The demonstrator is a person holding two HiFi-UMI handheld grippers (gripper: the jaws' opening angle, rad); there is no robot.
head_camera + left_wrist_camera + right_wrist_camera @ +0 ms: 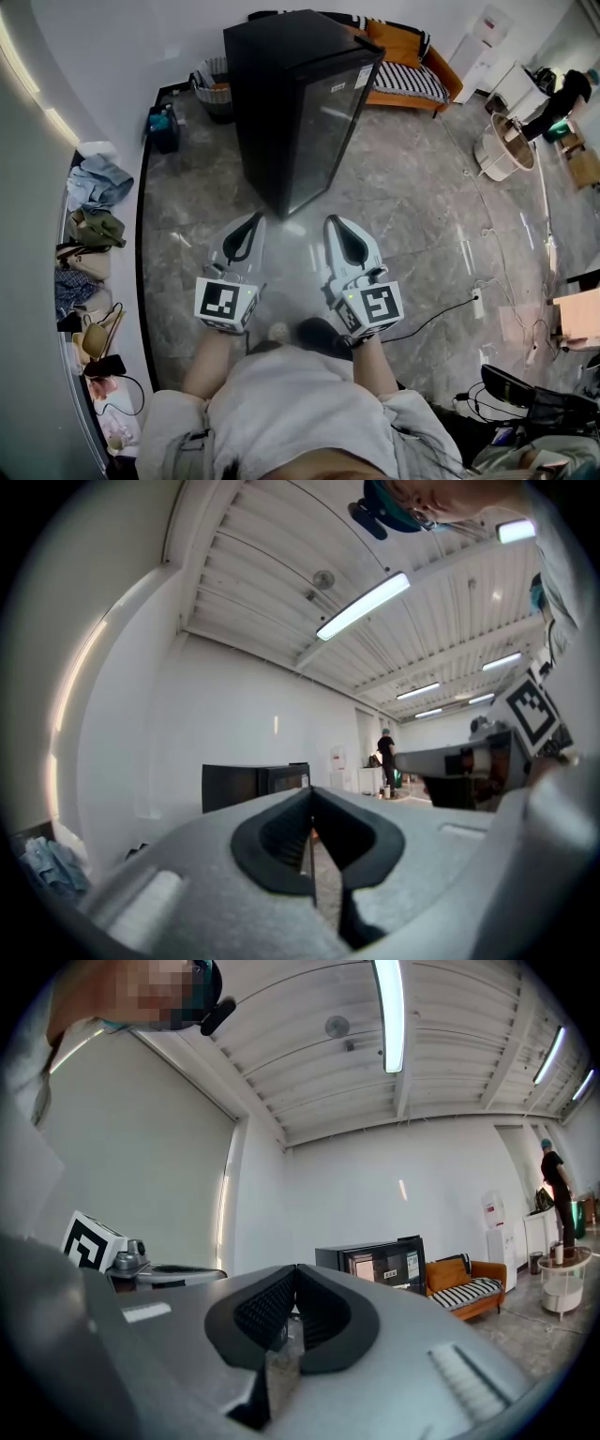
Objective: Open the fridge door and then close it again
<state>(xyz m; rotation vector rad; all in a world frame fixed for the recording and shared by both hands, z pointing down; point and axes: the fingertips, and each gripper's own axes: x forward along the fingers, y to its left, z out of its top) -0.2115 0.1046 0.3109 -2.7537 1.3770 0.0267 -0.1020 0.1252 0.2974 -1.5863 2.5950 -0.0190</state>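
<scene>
Two claws, the left claw (254,218) and the right claw (335,222), are clenched empty (tips meeting). Both point toward the black fridge (272,94), door (330,120) shut, without touching it.

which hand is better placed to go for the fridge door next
Probably right: the right tongs sit on the side that the glass door of the fridge faces, while the left tongs front its solid side. Both are shut, empty and short of it.
</scene>
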